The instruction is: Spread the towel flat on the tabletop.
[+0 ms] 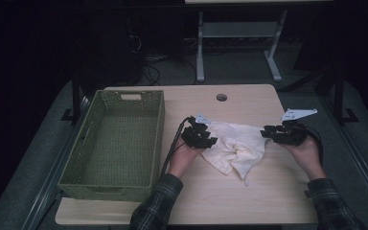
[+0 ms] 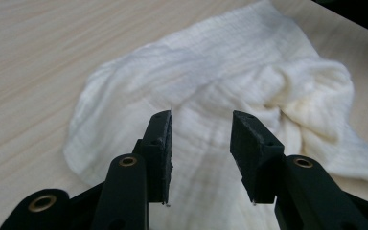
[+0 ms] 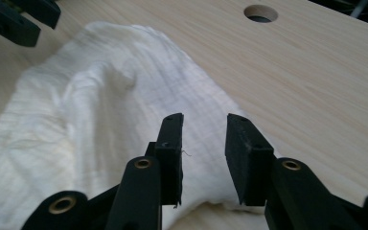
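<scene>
A crumpled cream cloth (image 1: pixel 235 146) lies on the wooden table (image 1: pixel 220 196) between my two hands. My left gripper (image 1: pixel 211 139) sits at the cloth's left edge. In the left gripper view its jaws (image 2: pixel 201 117) stand apart, with the cloth (image 2: pixel 220 72) lying beyond and under them and nothing pinched. My right gripper (image 1: pixel 264 132) is at the cloth's right corner. Its jaws (image 3: pixel 203 120) are also apart over a flat corner of the cloth (image 3: pixel 91 105). The left gripper (image 3: pixel 19 19) shows at the top left of the right gripper view.
An olive woven basket (image 1: pixel 157 143) with nothing visible inside it stands on the left part of the table. A round cable hole (image 1: pixel 221 97) sits near the table's far edge. Bare wood lies in front of the cloth.
</scene>
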`<state>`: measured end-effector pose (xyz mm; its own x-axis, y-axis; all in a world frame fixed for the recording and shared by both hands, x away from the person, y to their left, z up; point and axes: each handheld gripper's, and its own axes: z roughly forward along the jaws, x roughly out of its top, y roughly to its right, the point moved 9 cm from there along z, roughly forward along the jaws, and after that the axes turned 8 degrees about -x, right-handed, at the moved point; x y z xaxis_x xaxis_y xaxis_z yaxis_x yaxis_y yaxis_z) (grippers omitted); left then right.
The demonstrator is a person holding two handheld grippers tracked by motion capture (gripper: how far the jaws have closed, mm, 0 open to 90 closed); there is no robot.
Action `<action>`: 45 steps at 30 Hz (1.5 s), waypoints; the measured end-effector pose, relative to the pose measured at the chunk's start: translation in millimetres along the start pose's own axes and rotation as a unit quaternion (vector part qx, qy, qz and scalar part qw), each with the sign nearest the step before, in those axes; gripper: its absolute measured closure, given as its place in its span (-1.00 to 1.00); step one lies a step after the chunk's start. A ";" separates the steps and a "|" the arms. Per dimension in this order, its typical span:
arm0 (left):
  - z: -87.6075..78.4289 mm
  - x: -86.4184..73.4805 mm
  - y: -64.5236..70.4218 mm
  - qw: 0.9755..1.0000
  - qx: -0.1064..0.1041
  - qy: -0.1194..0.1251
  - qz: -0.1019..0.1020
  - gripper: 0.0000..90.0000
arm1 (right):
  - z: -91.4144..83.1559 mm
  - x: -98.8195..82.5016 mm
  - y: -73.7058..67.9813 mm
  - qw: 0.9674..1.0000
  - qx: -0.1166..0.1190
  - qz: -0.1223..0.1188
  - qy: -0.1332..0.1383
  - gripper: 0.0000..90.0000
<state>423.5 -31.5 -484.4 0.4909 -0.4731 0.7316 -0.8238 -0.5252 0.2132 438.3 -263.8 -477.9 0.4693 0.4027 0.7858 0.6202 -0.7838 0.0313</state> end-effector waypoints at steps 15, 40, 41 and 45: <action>-5.6 -38.8 40.0 0.998 -0.029 -0.040 0.045 0.39 | -13.7 -25.0 -54.9 0.999 0.031 -0.014 -0.014 0.54; 34.2 -55.9 78.7 0.992 -0.057 -0.058 0.092 0.35 | -5.1 -54.8 -132.5 0.994 0.094 -0.043 -0.041 0.37; 36.2 -55.7 79.0 0.992 -0.051 -0.058 0.098 0.37 | -2.2 -56.6 -134.3 0.993 0.090 -0.051 -0.049 0.38; 35.9 -54.7 75.0 0.993 -0.037 -0.059 0.101 0.67 | 1.2 -58.9 -133.5 0.993 0.083 -0.065 -0.055 0.78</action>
<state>345.1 -70.4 -531.6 0.3402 -0.6446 0.6847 -0.9249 -0.3607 0.1201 328.5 -182.3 -529.0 0.4384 0.5523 0.7091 0.7709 -0.6367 0.0193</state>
